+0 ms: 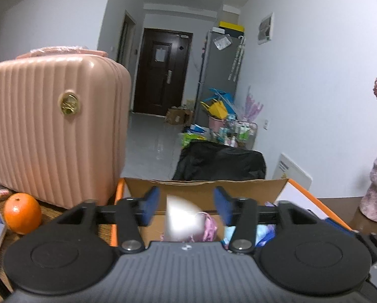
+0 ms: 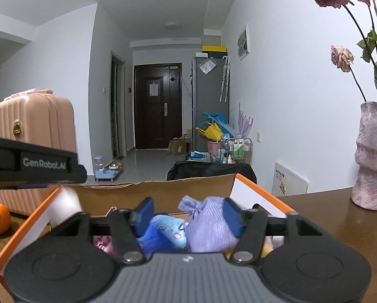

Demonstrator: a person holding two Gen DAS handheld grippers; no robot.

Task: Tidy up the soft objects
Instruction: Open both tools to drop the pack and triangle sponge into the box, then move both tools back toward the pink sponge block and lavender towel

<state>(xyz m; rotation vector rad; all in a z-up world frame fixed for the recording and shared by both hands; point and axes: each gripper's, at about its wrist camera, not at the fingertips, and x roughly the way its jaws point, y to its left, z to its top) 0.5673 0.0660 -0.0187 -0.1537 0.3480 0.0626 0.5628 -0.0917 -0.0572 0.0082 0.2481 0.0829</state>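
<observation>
An open cardboard box (image 1: 203, 189) with orange-edged flaps sits just ahead of both grippers. My left gripper (image 1: 187, 205) is open over it; a blurred white soft object (image 1: 182, 221) lies between the blue pads (image 1: 150, 205), touching neither. Pink fabric (image 1: 209, 229) lies below in the box. My right gripper (image 2: 188, 213) is open over the same box (image 2: 160, 189). A lavender knitted pouch (image 2: 206, 227) and a blue plush toy (image 2: 163, 232) rest between its fingers, the pouch against the right pad. The white object (image 2: 64, 205) also shows at the box's left side.
A pink ribbed suitcase (image 1: 49, 126) stands left of the box, with an orange (image 1: 21, 213) at its base. A pink vase (image 2: 372, 156) with dried roses stands on the brown table (image 2: 340, 217) to the right. The left gripper's body (image 2: 36, 164) crosses the right view's left edge.
</observation>
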